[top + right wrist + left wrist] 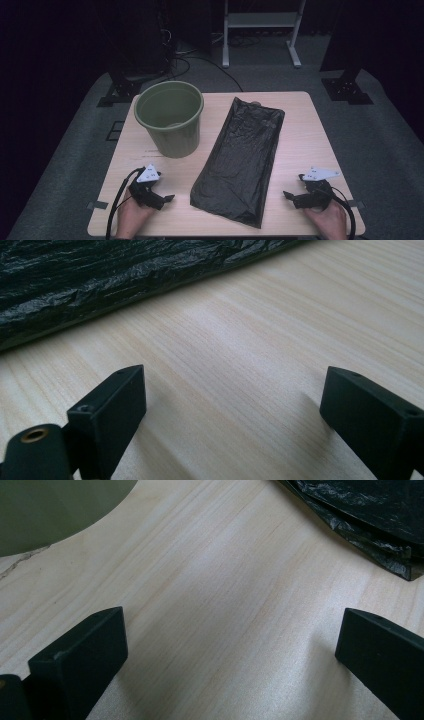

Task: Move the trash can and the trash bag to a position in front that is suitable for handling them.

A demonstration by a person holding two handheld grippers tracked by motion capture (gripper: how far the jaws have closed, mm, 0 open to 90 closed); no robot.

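1. My left gripper [167,198] rests low at the table's [300,145] near left corner, jaws wide, holding nothing.
2. My right gripper [288,194] mirrors it — jaws wide apart, nothing between them.
3. The black bin bag [240,160] lies flat between them; the green bucket [170,125] stands behind my left hand.
4. Pale wood table, grey carpet [385,150], dark room.

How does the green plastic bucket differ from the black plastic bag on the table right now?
The round olive-green plastic bucket stands upright with its mouth open upward; the crinkled black plastic bag lies flat and unopened. The bucket is rigid and matt, while the bag is thin, wrinkled and glossy. The bucket stands at the far left of the light wooden table; the bag stretches lengthwise down the middle. Both rest on the table, side by side and apart.
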